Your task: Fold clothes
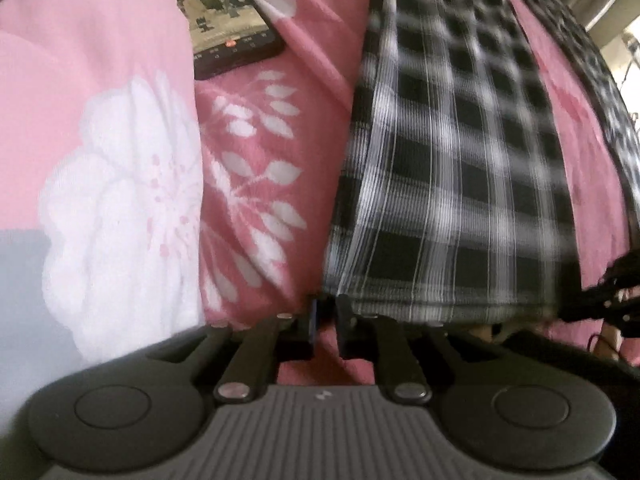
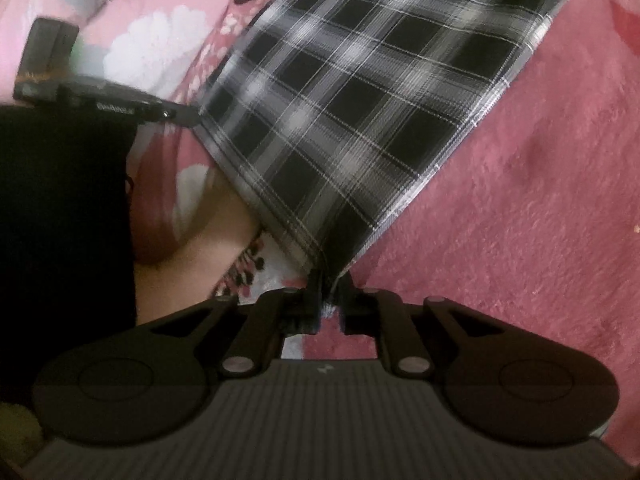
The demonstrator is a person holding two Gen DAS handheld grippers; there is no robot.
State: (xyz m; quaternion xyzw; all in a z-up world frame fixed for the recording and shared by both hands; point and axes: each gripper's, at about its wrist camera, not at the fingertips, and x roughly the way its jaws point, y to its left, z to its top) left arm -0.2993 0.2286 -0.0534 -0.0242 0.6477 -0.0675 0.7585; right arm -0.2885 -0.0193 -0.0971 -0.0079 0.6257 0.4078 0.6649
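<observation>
Upper left of left-wrist view: phone [image 1: 230, 16], top cut off, on pink floral bedding [image 1: 256, 152]. Centre-right, blurred plaid cloth [image 1: 440, 160]; left gripper [image 1: 326, 318] pinches its corner. Right gripper [image 2: 328, 300] likewise clamps plaid corner.

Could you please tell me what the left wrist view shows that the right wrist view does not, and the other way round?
Only the left wrist view shows the lit screen of the phone lying on the floral bedding, plus the left gripper at the near corner of the checked cloth.

Only the right wrist view shows the right gripper pinching another corner, bare skin of the person and the plain pink cover.

Both show the checked cloth, the phone and the floral bedding.
</observation>
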